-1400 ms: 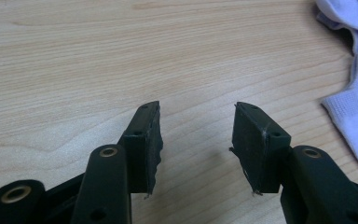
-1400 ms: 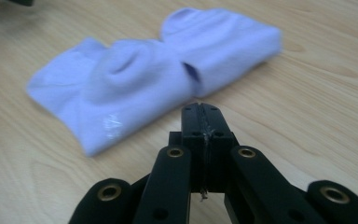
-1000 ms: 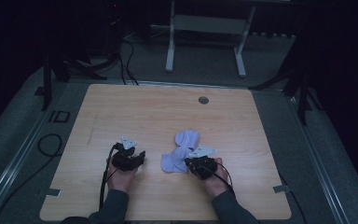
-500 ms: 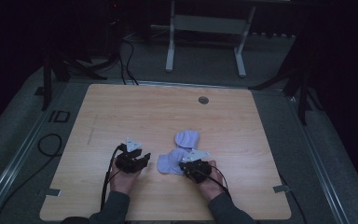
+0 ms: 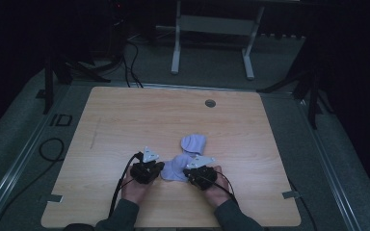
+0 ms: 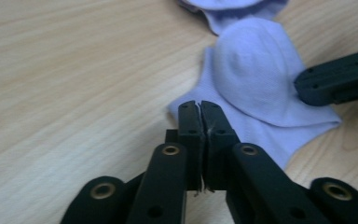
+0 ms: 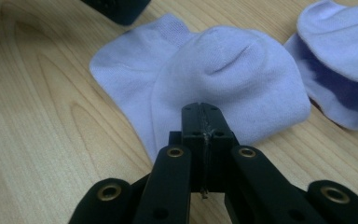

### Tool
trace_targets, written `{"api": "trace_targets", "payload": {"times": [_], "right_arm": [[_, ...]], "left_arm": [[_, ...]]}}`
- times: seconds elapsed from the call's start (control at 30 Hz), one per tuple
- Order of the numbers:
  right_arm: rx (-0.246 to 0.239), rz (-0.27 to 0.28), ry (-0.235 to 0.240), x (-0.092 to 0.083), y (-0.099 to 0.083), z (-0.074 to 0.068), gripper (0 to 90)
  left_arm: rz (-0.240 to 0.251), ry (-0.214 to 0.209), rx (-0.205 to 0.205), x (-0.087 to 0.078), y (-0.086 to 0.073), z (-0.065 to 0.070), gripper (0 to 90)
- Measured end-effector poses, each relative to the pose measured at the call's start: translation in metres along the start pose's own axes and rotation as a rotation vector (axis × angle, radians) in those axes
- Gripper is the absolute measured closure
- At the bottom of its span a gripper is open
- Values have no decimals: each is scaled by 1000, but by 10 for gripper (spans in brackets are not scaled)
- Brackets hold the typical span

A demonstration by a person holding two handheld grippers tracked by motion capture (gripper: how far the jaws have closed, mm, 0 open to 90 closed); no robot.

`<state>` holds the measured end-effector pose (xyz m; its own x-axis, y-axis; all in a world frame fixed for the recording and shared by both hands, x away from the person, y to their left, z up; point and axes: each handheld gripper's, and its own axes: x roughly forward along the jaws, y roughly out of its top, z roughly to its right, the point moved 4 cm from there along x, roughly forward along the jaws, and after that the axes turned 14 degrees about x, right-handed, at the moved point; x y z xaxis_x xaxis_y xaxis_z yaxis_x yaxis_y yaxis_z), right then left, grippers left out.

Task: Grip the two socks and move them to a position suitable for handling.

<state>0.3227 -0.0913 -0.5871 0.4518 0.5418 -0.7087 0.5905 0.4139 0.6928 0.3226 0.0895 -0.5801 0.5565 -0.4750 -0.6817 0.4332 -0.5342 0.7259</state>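
The left gripper (image 6: 199, 105) has just been closing its jaws, which now stand pressed together at the near corner of a pale lilac sock (image 6: 256, 79) lying flat on the table (image 5: 125, 120); whether a fold of cloth is caught between the tips cannot be told, though they sit right at its edge. The right gripper (image 7: 200, 108) meets the same sock (image 7: 223, 74) from the opposite side, its jaws likewise pressed together with the tips at the rounded, folded-over part; a pinch of fabric cannot be made out there either. In the high view the sock (image 5: 174, 168) lies between the two grippers, the left gripper (image 5: 160, 166) touching one end and the right gripper (image 5: 189, 172) the other. A second sock (image 5: 193, 142) lies just beyond the first, past both sets of tips, its edge touching or slightly overlapping it. Farther off, well beyond the fingers, a small round hole (image 5: 210, 103) sits near the table's far edge. Nothing stands between the jaws and the sock.
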Motion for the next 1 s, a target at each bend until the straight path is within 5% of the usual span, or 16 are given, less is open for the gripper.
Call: {"api": "trace_targets", "payload": {"times": [0.17,0.7,1.0], "right_arm": [[-1,0,3,0,0,0,895],[23,-16,1,-5,-2,6,894],[42,-32,-45,-12,-5,15,892]], "left_arm": [[-15,-29,9,5,-1,6,891],[-42,-22,-13,7,-3,10,899],[-37,-32,-24,7,-4,9,900]]}}
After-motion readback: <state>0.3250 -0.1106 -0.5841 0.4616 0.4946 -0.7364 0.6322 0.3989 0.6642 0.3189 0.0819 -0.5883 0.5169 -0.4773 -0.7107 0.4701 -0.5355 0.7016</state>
